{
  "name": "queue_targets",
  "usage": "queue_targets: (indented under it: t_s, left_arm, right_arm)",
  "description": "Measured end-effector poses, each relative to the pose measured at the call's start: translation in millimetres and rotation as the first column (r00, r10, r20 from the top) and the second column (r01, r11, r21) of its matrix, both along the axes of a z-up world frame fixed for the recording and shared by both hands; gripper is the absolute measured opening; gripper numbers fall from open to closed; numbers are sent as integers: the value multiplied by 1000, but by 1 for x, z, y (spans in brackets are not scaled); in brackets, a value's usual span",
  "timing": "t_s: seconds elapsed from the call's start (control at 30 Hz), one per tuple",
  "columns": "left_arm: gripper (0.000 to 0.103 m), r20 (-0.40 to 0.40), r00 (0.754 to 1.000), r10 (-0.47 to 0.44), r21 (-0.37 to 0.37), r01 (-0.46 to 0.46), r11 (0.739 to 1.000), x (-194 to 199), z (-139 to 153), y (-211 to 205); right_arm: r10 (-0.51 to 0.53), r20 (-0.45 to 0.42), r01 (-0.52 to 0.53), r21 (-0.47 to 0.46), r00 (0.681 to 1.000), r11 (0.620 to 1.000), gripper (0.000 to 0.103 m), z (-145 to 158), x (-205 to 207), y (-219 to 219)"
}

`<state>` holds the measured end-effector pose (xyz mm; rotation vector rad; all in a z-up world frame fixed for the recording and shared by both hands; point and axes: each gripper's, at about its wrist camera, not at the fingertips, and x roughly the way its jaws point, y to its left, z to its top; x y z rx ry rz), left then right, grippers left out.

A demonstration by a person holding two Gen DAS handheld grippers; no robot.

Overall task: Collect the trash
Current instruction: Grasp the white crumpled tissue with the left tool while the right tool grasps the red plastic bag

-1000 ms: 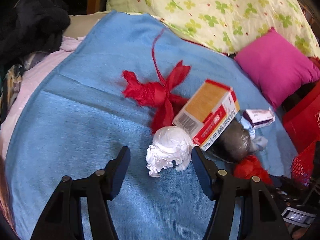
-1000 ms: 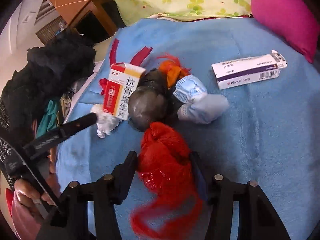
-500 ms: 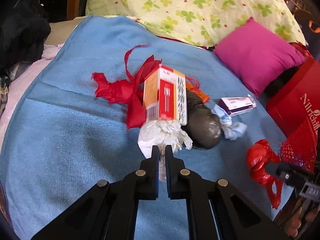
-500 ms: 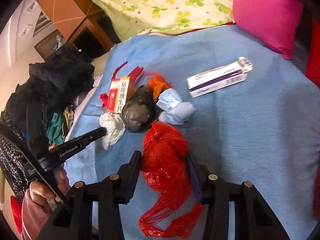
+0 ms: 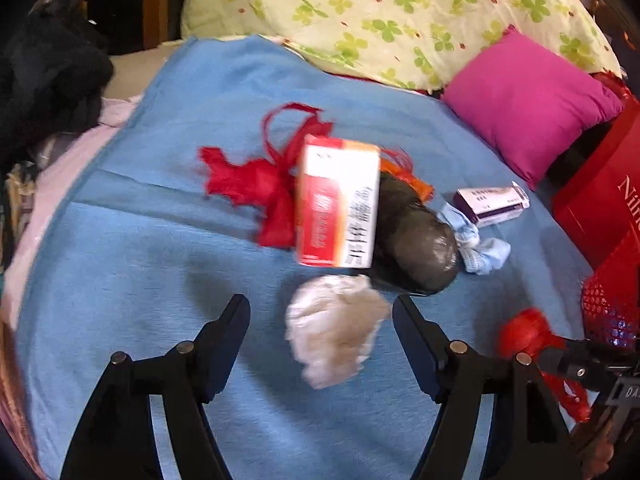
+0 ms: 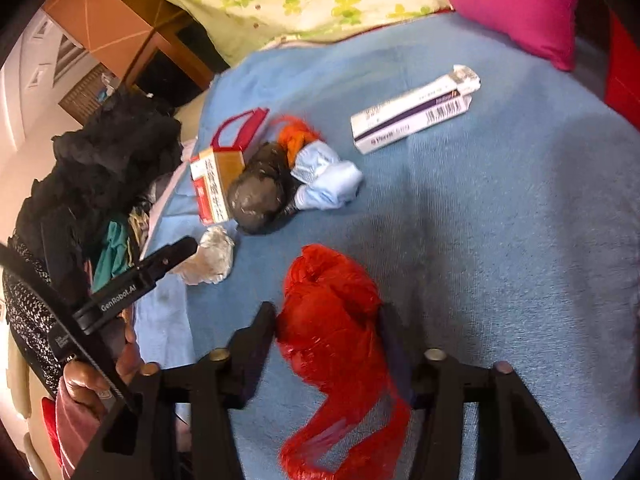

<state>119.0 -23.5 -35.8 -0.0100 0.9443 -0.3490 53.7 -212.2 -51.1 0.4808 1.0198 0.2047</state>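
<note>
A crumpled white tissue (image 5: 336, 332), blurred, lies on the blue blanket (image 5: 140, 260) between the fingers of my left gripper (image 5: 320, 304). Its jaws are opening and neither pad touches the tissue. Just beyond lie an orange-and-red medicine box (image 5: 340, 204), a dark round bundle (image 5: 416, 248), a red ribbon (image 5: 256, 188), a blue face mask (image 5: 480, 252) and a white-and-purple carton (image 5: 492, 204). My right gripper (image 6: 326, 312) has a red plastic bag (image 6: 332, 320) between its pads. Its jaws are opening, but both pads still rest against the bag, whose tail hangs below.
A magenta pillow (image 5: 528, 108) and a clover-print quilt (image 5: 380, 12) lie at the back. A red bag and a red mesh basket (image 5: 612, 300) stand at the right edge. Dark clothes (image 6: 100, 184) are piled left of the blanket. A hand (image 6: 88, 384) holds the left gripper.
My left jaws, shut at the tissue half a second ago, have spread wide around it. The medicine box has tipped over. My right gripper has drawn the red bag away from the pile.
</note>
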Motion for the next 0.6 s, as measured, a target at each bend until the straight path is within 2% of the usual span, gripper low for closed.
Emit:
queue_targets:
  t_s: [0.07,0.1,0.13,0.17,0.2,0.4,0.47,0.6]
  left_arm:
    - [74,-15,1000,-6,45,7,999,3,-9,-11]
    - [70,-20,1000,-3,63,5,998,6,-13,-14]
    - [64,-27,1000,-1,64,3,998,7,-16,-15]
    - [49,-48,999,2,56,0,998,10,-20,-16]
    - [47,-66,998,9,50,-6,999,11,-23,-16]
    - [41,-43,999,11,33,-9,999,1,-17,-18]
    - [41,-36,999,-3,36,5,999,-7,-14,-21]
    - [41,10,999,-38,32,38,999,-30,1,-29]
  right_arm:
    - [4,-9,-4,6,1000,1000,63,-2,2,0]
    - [3,-12,-3,6,1000,1000,64,-3,3,-1]
    - [0,-13,0,2,1000,1000,65,-2,3,-1]
    - [0,-11,0,3,1000,1000,65,-1,2,-2]
    - [1,-10,-1,5,1000,1000,65,-1,1,-2]
    - [2,-15,-1,31,1000,1000,63,-7,-3,-1]
    - [9,-1,-9,35,1000,999,48,-4,-5,0]
    - [2,51,-2,-16,999,1000,45,12,-14,3]
